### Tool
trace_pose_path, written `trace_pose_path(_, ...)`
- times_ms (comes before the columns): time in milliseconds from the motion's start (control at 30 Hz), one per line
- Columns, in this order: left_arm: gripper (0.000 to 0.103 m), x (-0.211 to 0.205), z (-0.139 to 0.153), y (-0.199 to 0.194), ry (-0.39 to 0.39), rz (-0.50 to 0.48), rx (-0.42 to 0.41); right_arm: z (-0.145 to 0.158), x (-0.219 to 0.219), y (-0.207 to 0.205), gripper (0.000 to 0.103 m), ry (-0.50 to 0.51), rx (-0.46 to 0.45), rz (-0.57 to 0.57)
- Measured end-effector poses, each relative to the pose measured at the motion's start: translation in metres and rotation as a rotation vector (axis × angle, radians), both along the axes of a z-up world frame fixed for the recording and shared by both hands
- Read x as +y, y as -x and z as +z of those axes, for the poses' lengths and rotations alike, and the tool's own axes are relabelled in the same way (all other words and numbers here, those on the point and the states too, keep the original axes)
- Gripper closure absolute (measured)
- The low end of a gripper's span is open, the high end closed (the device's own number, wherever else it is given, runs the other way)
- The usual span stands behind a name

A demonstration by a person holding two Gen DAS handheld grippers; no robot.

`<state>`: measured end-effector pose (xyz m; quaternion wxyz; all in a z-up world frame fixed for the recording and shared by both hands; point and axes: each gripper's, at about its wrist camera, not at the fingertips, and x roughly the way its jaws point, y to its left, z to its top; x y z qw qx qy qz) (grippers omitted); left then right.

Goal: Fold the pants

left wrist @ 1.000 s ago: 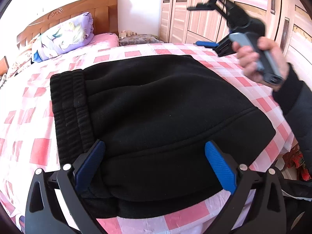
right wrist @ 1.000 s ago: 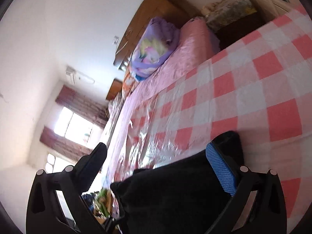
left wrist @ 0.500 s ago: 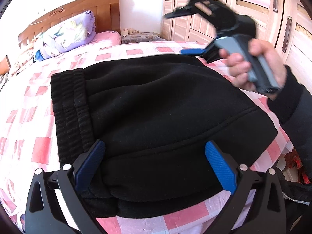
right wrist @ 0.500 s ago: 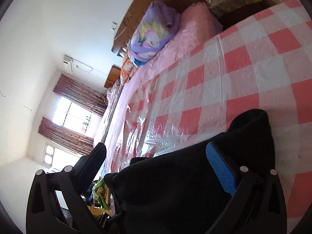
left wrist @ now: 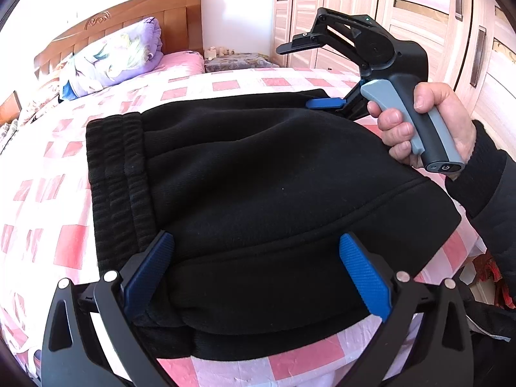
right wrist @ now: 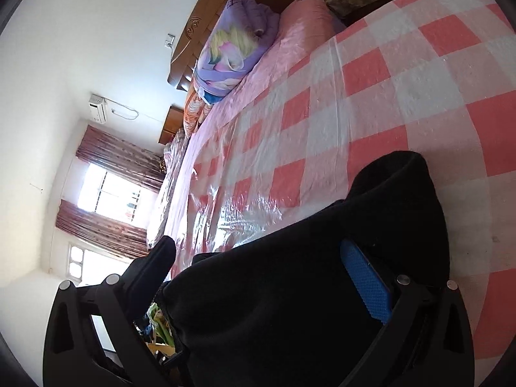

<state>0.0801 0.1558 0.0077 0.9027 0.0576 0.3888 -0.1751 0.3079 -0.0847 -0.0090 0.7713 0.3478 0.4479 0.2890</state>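
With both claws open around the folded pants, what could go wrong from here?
The left claw spans several stacked layers of the black pants; closing might catch only the top ones, spoiling the fold. The right claw sits at the far edge, and the bundle overhangs the bed's near edge, so a tug may slide it off.

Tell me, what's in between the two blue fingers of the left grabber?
The black pants fill that gap. In the left wrist view, the left gripper stands open with the folded bundle's near edge lying between its blue pads, on the checked bed cover.
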Motion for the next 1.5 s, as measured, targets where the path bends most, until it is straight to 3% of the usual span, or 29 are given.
trace_pose_path(267,0.001,0.002,0.001,0.003,-0.011,-0.013,0.015,0.005,-0.007,0.006,0.004,-0.086,-0.005,-0.006)
trace_pose_path(400,0.002,0.006,0.012,0.010,-0.015,-0.079,0.060,0.020,-0.026,0.032,0.004,-0.309,-0.008,-0.003)
trace_pose_path(433,0.002,0.010,0.016,0.012,0.006,-0.098,0.069,0.026,-0.026,0.040,0.004,-0.321,-0.011,0.015)
trace_pose_path(467,0.002,0.017,0.022,0.014,0.049,-0.111,0.082,0.031,-0.023,0.046,0.004,-0.318,-0.019,0.038)
trace_pose_path(567,0.002,0.055,0.052,0.000,0.282,-0.094,0.122,0.045,-0.010,0.076,0.004,-0.285,-0.063,0.140)
trace_pose_path(633,0.002,0.066,0.068,-0.022,0.333,-0.047,0.108,0.043,-0.007,0.094,0.004,-0.283,-0.080,0.157)
trace_pose_path(733,0.002,0.052,0.071,-0.070,0.292,-0.029,0.150,0.036,0.005,0.120,0.004,-0.201,-0.117,0.225)
trace_pose_path(833,0.002,0.029,0.060,-0.122,0.213,-0.028,0.215,0.038,0.031,0.157,0.004,0.002,-0.218,0.356)
trace_pose_path(933,0.002,-0.005,0.050,-0.158,0.168,-0.096,0.270,0.037,0.045,0.177,0.004,0.153,-0.303,0.378)
trace_pose_path(1067,0.002,-0.043,0.013,-0.191,0.044,-0.104,0.362,0.032,0.046,0.178,0.004,0.159,-0.318,0.375)
trace_pose_path(1133,0.001,-0.050,-0.005,-0.205,-0.109,-0.011,0.345,0.031,0.042,0.180,0.004,0.155,-0.315,0.382)
trace_pose_path(1167,0.001,-0.045,-0.010,-0.213,-0.120,0.048,0.363,0.030,0.042,0.181,0.004,0.158,-0.317,0.383)
trace_pose_path(1233,0.003,-0.031,-0.012,-0.224,-0.012,0.091,0.410,0.029,0.039,0.186,0.004,0.159,-0.332,0.382)
trace_pose_path(1300,0.008,-0.031,0.003,-0.217,0.035,0.076,0.374,0.028,0.039,0.187,0.004,0.147,-0.352,0.373)
trace_pose_path(1400,0.008,-0.060,0.036,-0.197,0.134,-0.099,0.295,0.031,0.044,0.185,0.004,0.146,-0.359,0.362)
trace_pose_path(1500,0.007,-0.096,0.052,-0.197,0.193,-0.244,0.290,0.030,0.042,0.183,0.004,0.139,-0.351,0.362)
